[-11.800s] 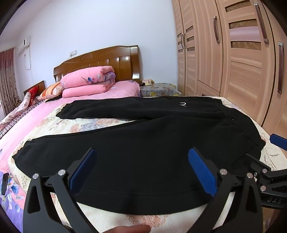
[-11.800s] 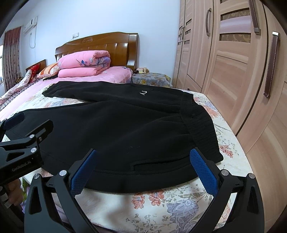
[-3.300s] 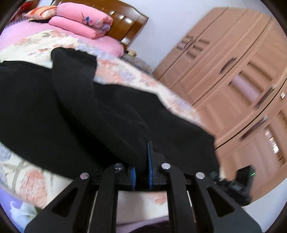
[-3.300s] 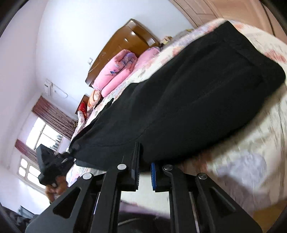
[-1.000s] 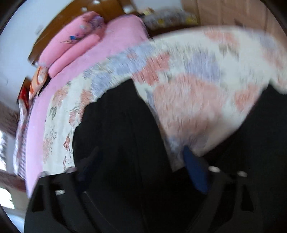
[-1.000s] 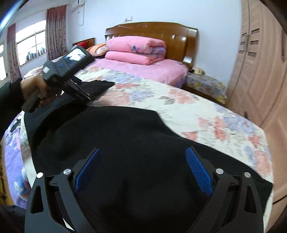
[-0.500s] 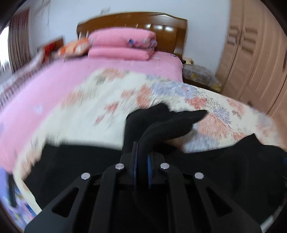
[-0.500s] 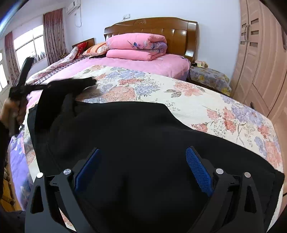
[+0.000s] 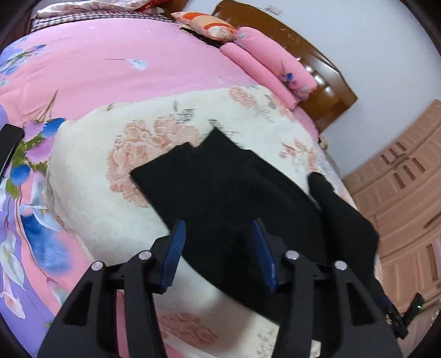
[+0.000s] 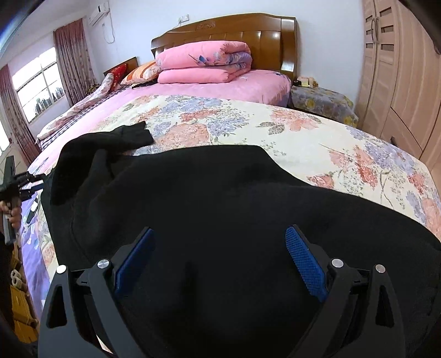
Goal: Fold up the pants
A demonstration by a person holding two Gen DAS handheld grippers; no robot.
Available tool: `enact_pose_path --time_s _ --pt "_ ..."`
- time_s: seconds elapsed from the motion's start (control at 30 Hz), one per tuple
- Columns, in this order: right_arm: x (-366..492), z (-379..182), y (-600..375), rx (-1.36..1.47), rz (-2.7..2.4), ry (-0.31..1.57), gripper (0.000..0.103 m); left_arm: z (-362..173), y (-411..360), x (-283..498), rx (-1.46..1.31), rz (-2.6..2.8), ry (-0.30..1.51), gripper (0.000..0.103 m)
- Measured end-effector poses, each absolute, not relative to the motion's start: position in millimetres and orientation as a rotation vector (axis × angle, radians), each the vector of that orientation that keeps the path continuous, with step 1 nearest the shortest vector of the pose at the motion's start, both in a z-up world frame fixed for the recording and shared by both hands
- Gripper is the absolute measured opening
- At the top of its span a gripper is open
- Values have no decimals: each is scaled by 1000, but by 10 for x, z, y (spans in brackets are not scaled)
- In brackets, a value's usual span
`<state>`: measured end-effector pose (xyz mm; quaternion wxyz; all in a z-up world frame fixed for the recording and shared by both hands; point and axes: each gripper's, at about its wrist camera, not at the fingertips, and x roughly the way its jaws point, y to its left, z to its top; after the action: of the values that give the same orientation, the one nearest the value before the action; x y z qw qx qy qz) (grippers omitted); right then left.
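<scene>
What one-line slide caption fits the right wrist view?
Open right gripper above black pants spread on a floral bedspread, pink quilt folded by the headboard.

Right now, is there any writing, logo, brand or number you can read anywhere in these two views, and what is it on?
None can be read.
The black pants show no print on the side facing up.
The wooden headboard has a carved emblem, too small to read.
The wall air conditioner shows no legible label.
Both open grippers, left and right, show no markings.
</scene>
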<state>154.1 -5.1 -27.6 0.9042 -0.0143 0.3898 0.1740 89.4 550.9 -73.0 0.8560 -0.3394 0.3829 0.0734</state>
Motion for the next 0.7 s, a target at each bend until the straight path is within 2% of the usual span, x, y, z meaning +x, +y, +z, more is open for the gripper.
enact_pose_path --time_s 0.03,0.17,0.23,0.43,0.67,0.7 --pt "1542 -274 -31 -30 362 804 92 -781 5577 922 -762 149 791 56" --pt "1503 -276 14 -66 350 802 92 -762 5715 827 -832 162 750 56" --pt "1493 -291 -24 -62 351 800 92 -661 5671 702 -755 266 743 78" --pt "1648 -412 -140 24 328 855 92 -848 5766 711 -835 139 731 77" --pt "1655 -441 -153 35 324 860 92 -860 5971 1329 -813 36 678 77" --pt "1659 -450 -154 34 321 863 92 -862 5969 1398 -802 16 682 72"
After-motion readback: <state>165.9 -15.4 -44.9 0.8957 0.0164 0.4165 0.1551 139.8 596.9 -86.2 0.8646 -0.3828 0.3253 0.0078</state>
